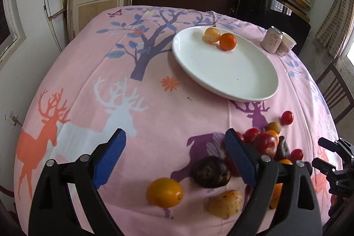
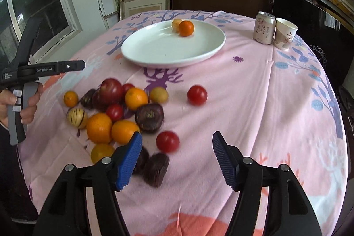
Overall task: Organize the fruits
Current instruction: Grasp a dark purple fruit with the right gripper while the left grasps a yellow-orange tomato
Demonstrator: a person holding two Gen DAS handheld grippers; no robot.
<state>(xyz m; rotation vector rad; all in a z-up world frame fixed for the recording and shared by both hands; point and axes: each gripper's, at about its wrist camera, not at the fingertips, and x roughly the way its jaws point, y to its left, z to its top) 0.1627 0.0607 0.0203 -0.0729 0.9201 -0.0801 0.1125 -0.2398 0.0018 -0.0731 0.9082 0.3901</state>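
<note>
A white oval plate holds a small orange and a pale yellow fruit. A pile of fruit lies loose on the pink cloth: oranges, red tomatoes, dark purple fruits, a red apple. My left gripper is open and empty above the cloth, with a yellow-orange fruit and a dark fruit between its fingers. My right gripper is open and empty over a red tomato.
A drink can and a paper cup stand at the table's far right. A lone tomato lies apart from the pile. Chairs and shelves stand beyond the table. The left gripper's handle shows at the right wrist view's left edge.
</note>
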